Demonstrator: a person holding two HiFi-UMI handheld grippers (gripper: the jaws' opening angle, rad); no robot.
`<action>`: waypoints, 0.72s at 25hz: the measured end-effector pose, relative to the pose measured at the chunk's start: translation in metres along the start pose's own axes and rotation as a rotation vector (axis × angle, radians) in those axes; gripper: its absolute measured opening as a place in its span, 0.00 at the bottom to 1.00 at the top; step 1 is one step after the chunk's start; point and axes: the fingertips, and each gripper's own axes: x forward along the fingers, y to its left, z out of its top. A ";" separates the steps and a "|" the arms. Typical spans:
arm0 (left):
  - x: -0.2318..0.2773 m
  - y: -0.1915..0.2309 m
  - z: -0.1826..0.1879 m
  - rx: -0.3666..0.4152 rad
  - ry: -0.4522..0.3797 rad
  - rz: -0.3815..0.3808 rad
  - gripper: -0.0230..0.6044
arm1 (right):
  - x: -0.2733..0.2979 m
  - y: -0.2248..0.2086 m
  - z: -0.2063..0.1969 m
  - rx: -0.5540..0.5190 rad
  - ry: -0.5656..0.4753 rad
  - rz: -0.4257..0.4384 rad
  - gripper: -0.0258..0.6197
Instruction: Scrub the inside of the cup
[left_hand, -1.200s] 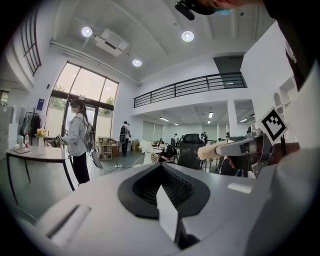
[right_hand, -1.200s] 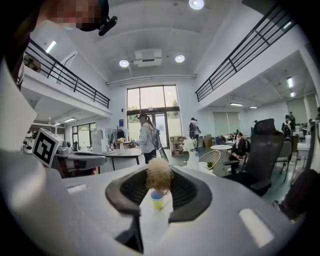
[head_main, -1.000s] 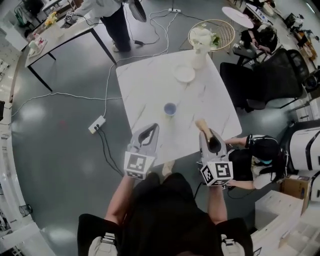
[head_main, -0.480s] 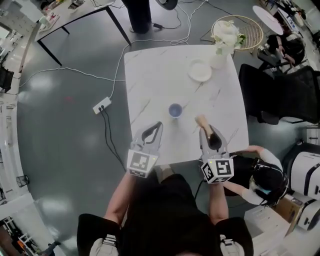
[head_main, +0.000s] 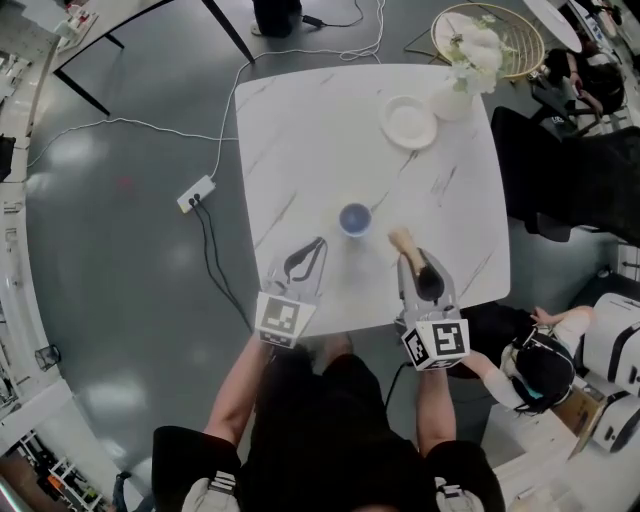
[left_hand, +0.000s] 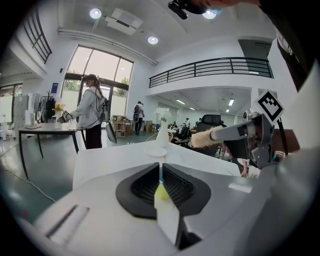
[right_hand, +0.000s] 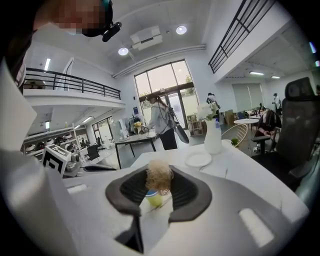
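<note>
A small cup (head_main: 354, 218), pale green outside and blue inside, stands upright on the white marble table (head_main: 300, 130). My left gripper (head_main: 318, 243) hovers just near and left of it, jaws shut with nothing between them; the left gripper view shows the cup (left_hand: 161, 190) only through the slit between them. My right gripper (head_main: 409, 262) is shut on the handle of a brush. Its fuzzy tan head (head_main: 401, 240) sticks out to the right of the cup, apart from it. In the right gripper view the brush head (right_hand: 159, 176) hangs just above the cup (right_hand: 154, 198).
A white plate (head_main: 409, 122) and a white vase with flowers (head_main: 455, 95) stand at the table's far right corner. Cables and a power strip (head_main: 200, 192) lie on the floor to the left. A seated person (head_main: 540, 365) is near the table's near right side.
Both grippers have sunk toward the table top, still aimed at the cup. The brush stays in the right gripper. The head view has shifted, so the whole table now shows.
</note>
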 end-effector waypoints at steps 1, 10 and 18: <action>0.004 0.001 -0.006 -0.006 0.002 -0.011 0.11 | 0.003 -0.001 -0.005 0.002 0.004 -0.005 0.21; 0.046 -0.012 -0.044 0.004 0.019 -0.169 0.41 | 0.014 -0.017 -0.038 0.054 0.030 -0.064 0.21; 0.080 -0.019 -0.072 0.060 0.059 -0.215 0.63 | 0.018 -0.028 -0.054 0.070 0.042 -0.104 0.21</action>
